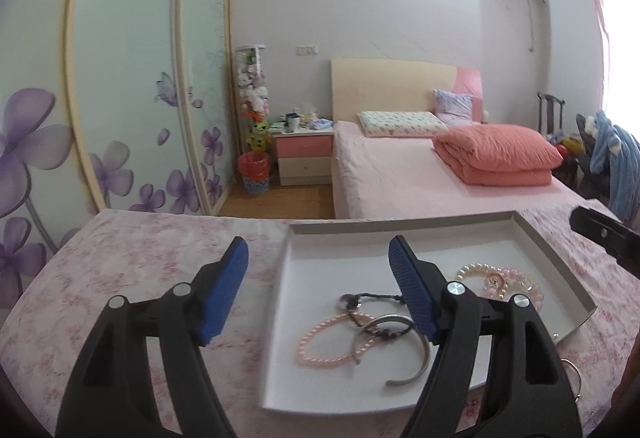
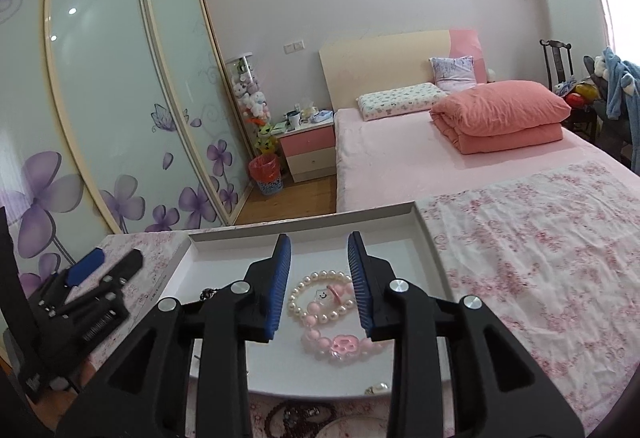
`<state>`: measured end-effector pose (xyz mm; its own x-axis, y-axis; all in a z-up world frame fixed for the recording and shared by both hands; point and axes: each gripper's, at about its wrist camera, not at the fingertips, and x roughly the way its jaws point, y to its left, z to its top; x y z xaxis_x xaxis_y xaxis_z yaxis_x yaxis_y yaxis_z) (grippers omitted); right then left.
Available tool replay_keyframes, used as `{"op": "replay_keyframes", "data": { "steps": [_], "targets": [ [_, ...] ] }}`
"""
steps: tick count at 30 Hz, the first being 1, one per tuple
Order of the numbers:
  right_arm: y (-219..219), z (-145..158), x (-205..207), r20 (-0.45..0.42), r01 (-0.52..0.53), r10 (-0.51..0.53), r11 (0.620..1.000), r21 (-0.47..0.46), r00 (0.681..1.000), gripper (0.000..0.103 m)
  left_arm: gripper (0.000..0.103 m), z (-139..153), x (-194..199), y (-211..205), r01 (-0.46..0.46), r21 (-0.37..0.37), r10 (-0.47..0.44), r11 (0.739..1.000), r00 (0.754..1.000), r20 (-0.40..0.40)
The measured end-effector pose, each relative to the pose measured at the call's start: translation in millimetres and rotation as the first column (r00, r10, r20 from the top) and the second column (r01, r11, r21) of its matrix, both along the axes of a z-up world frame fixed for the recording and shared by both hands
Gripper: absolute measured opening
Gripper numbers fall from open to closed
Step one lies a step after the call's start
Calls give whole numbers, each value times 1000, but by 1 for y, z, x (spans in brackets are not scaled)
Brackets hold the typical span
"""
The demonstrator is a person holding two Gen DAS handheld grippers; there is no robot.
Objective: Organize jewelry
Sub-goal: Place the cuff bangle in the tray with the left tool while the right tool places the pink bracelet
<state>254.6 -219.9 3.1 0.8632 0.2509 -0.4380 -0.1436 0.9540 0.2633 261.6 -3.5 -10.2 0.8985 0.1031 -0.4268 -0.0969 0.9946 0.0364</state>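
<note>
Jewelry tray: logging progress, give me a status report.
Left gripper open, empty. Right gripper open over pearl bracelet. Tray holds several bracelets. Nothing blocking.

A pink floral cloth (image 2: pixel 540 258) covers the surface, bearing a white tray (image 1: pixel 304 378).

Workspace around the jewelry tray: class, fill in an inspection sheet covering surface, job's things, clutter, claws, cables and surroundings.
Surface: pink floral cloth spread over the work surface.
Job's things: white tray holds a pearl bracelet, a pink paw bracelet, a pink bead strand, a silver bangle and a dark cord piece.
Clutter: dark beads on the cloth, outside the tray's near edge.
Claws: left claw open wide, empty; right claw open above the pearl bracelet, not touching it.
Cables: nothing seen.
Surroundings: bed, folded quilt, wardrobe doors, nightstand.
</note>
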Motion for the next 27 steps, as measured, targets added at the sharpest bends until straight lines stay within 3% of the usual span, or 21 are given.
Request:
{"op": "replay_keyframes", "data": {
  "steps": [10, 15, 22, 27],
  "targets": [
    [-7, 0, -35, -21, -21, 20, 998, -55, 1000, 35, 75, 5, -57, 21, -26, -25, 26, 999, 1000, 15],
    [-14, -19, -49, -114, -67, 55, 992, -105, 992, 43, 78, -1, -79, 26, -4, -24, 4, 1000, 1000, -10],
    [-22, -61, -62, -293, -168, 116, 973, -159, 949, 61, 79, -6, -91, 34, 8, -35, -9, 999, 999, -39],
    [-12, -79, -62, -371, -225, 132, 949, -220, 919, 66, 80, -8, -93, 35, 11, -41, -13, 999, 999, -48]
  ]
}}
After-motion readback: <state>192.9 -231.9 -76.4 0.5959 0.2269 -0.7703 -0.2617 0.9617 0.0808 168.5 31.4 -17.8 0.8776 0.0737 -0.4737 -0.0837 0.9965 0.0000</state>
